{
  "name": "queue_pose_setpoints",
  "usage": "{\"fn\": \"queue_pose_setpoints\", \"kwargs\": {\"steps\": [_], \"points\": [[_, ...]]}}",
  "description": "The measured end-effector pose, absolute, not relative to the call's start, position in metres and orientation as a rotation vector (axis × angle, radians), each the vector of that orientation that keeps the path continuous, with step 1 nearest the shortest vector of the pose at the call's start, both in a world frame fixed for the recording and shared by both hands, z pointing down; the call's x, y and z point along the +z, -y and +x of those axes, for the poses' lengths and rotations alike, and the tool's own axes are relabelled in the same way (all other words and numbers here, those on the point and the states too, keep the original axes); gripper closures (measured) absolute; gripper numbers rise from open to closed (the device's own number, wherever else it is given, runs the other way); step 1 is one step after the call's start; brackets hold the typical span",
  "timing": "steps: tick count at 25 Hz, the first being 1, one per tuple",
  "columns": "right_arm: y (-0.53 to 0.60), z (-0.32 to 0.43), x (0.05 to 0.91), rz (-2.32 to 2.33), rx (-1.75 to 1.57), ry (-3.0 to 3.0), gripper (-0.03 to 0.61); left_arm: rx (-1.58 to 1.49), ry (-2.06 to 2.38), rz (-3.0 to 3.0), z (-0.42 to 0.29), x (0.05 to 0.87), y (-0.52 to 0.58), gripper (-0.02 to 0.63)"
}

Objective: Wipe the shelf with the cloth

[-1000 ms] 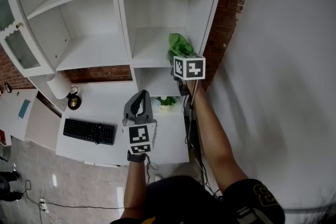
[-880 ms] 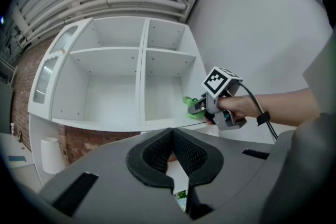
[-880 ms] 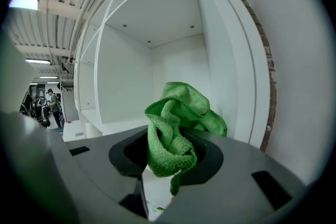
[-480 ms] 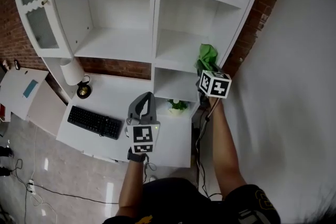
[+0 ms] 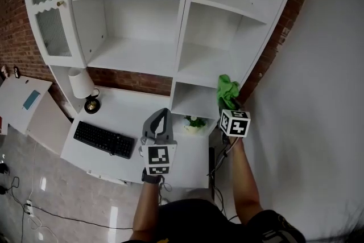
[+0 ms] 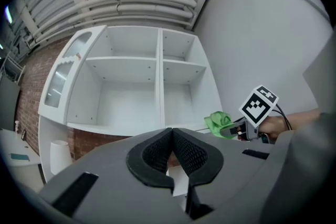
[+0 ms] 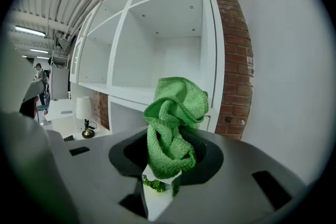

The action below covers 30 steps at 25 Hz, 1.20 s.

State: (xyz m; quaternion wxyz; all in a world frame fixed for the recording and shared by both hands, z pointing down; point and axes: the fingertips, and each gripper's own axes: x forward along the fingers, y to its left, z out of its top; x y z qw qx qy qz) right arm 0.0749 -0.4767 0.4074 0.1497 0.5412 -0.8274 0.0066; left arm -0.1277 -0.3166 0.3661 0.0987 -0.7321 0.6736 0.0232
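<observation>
Left gripper (image 5: 161,113): grey shell, black ribbed pads (image 6: 190,152).
Right gripper (image 5: 230,104): grey, thin dark cable (image 6: 280,111).
Marker cubes (image 5: 158,160): white, black squares.

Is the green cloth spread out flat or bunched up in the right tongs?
Bunched up. The green cloth stands as a crumpled wad of twisted folds, pinched at its lower end in the right tongs. No part of it lies flat.

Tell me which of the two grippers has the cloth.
The right gripper: its jaws are shut on the bunched green cloth. The left gripper has its jaws together with nothing between them.
</observation>
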Motion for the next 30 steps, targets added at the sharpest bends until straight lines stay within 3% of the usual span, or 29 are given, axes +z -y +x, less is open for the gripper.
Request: {"fn": "queue_pose_setpoints", "kwargs": {"steps": [20, 30], "points": [[0.330, 0.060, 0.417, 1.531, -0.147, 2.570, 0.457, 0.088, -2.089, -2.308, -0.113, 0.459, 0.288, 0.597], [0.214, 0.125, 0.398, 1.761, -0.122, 2.512, 0.454, 0.144, -1.816, -2.380, -0.037, 0.403, 0.202, 0.597]]}}
